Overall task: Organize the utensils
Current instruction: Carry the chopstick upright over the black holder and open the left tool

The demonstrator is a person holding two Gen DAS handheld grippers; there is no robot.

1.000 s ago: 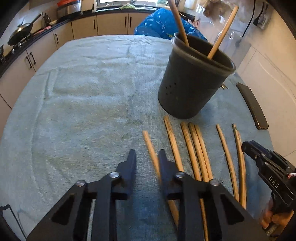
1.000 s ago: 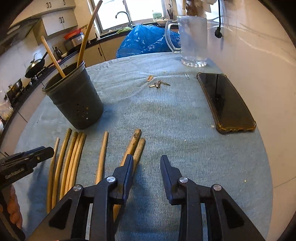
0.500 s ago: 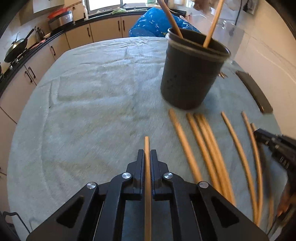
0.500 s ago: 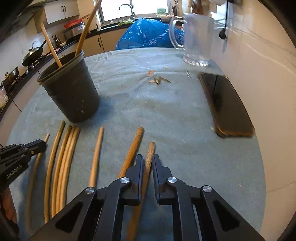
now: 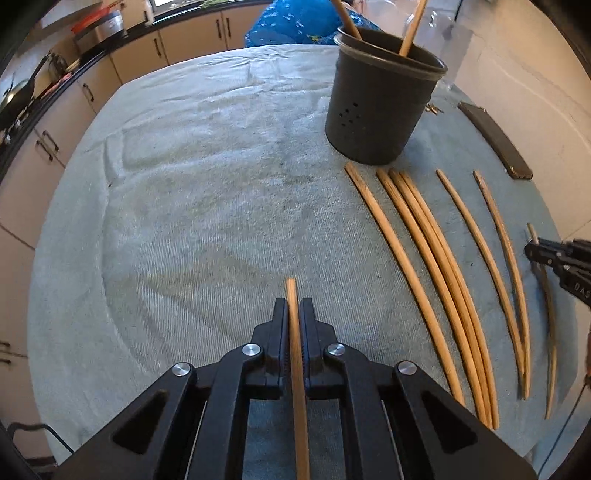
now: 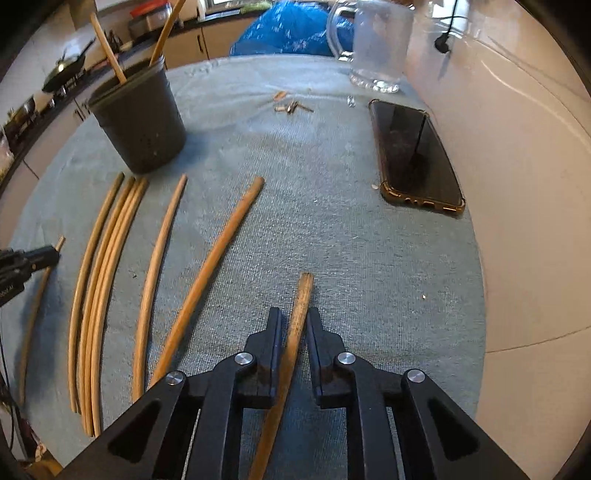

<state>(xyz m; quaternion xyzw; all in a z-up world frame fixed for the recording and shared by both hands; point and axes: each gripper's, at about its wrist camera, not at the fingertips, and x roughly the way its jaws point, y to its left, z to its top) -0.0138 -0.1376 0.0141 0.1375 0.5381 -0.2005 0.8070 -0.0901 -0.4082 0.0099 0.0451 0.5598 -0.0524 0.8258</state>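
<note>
My left gripper (image 5: 294, 306) is shut on a wooden stick (image 5: 295, 350) and holds it above the grey cloth, pointing forward. My right gripper (image 6: 294, 315) is shut on a thicker wooden stick (image 6: 297, 321), also off the cloth. Several more wooden sticks (image 5: 436, 266) lie side by side on the cloth, also in the right wrist view (image 6: 103, 269). A dark grey utensil holder (image 5: 380, 99) stands beyond them with two sticks inside, also in the right wrist view (image 6: 142, 122). The right gripper shows at the edge of the left wrist view (image 5: 561, 258).
A phone (image 6: 413, 151) in an amber case lies at the right near the wall. A glass jug (image 6: 376, 48) stands at the back right. Small metal bits (image 6: 291, 107) lie mid-back. A blue bag (image 6: 291, 26) sits behind the table. Kitchen cabinets (image 5: 55, 122) run along the left.
Both grippers closed on a stick each and lifted them off the cloth. The views rose and pulled back from the holder.
</note>
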